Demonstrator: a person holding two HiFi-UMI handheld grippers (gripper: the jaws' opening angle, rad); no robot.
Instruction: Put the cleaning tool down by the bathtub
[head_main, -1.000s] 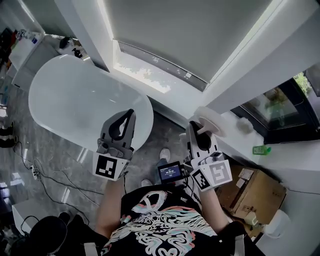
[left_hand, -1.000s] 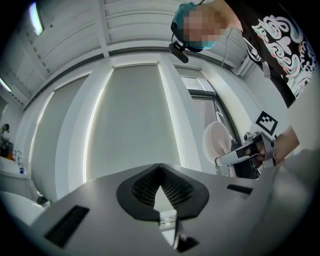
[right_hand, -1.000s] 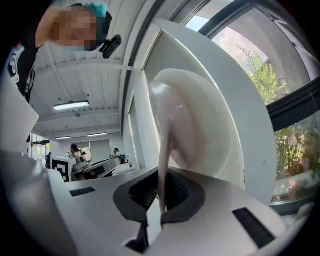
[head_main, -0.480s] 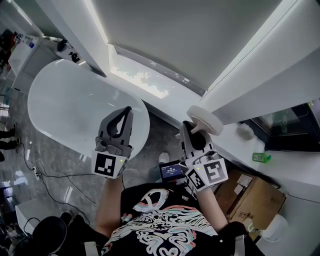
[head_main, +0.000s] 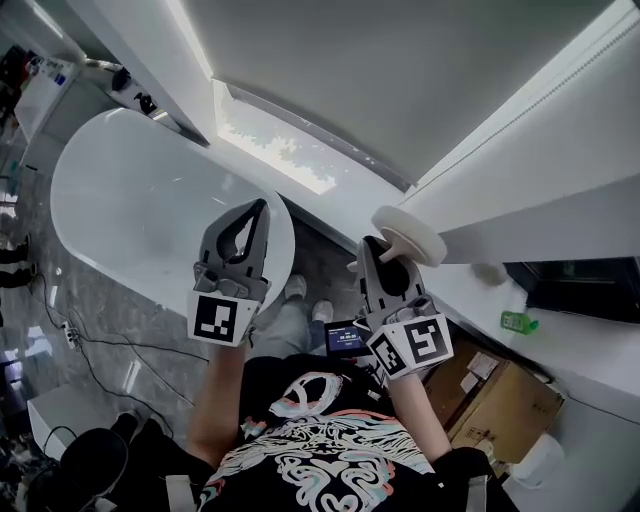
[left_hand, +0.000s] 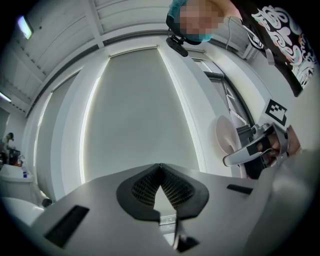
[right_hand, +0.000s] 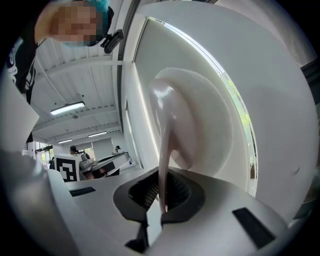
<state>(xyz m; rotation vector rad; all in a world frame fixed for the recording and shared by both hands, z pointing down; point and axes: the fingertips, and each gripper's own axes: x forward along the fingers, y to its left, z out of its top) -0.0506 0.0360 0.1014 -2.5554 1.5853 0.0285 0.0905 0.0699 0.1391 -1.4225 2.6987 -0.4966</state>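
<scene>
Right of the bathtub (head_main: 120, 195), the right gripper (head_main: 385, 256) is holding the cleaning tool (head_main: 410, 236) aloft, fingers pinching its handle — the left gripper (head_main: 260, 209) is staying out of it, fingers shut and empty; the next move is probably lowering the tool beside the tub.

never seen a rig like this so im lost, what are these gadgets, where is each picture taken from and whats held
No robot here: a person holds a gripper in each hand. The wide picture comes from a camera on the person's head, looking down; the other two come from cameras riding on the grippers. The left gripper is shut and empty. The right gripper is shut on the handle of a round white cleaning tool. Below stands a white bathtub, with a cardboard box at the right.
</scene>
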